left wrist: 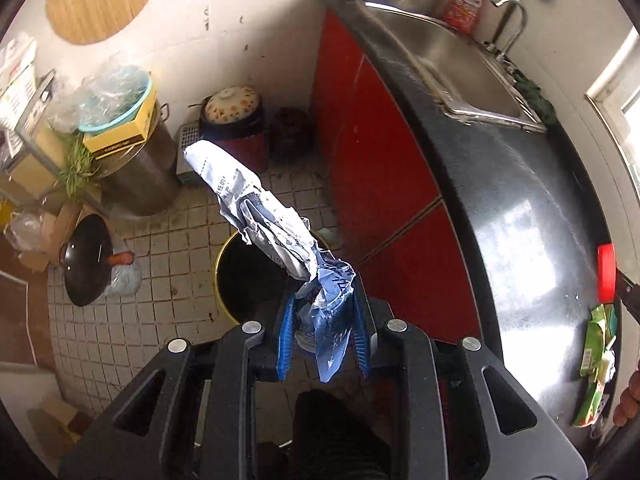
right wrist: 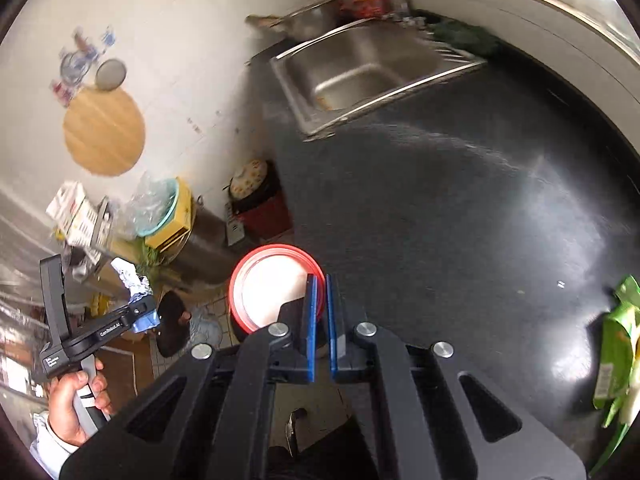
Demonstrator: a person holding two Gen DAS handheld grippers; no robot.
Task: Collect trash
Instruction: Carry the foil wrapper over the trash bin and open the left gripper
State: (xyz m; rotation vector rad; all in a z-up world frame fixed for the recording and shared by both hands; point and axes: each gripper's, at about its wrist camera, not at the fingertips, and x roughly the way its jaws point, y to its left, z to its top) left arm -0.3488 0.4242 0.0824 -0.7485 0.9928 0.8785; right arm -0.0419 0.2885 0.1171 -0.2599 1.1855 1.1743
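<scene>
Left gripper (left wrist: 323, 334): clamped on crumpled wrapper (left wrist: 272, 216), bin (left wrist: 224, 276) directly beneath and ahead. Right gripper (right wrist: 320, 320): pinching red lid (right wrist: 276, 286) rim. Green packet (right wrist: 618, 356) right, uncollected. Centre wrapper over the opening before releasing.

1. Our left claw (left wrist: 322, 316) points steeply down, its blue pads (left wrist: 285, 336) clamped on a crumpled wrapper (left wrist: 280, 232).
2. From the right wrist view, our left hand (right wrist: 76, 404) wraps its fingers round the left claw's grey handle, a pale sleeve (right wrist: 48, 444) at the wrist.
3. Our right claw (right wrist: 320, 320) tilts downward, its pads nearly together and pinching the rim of a red-rimmed lid (right wrist: 264, 280).
</scene>
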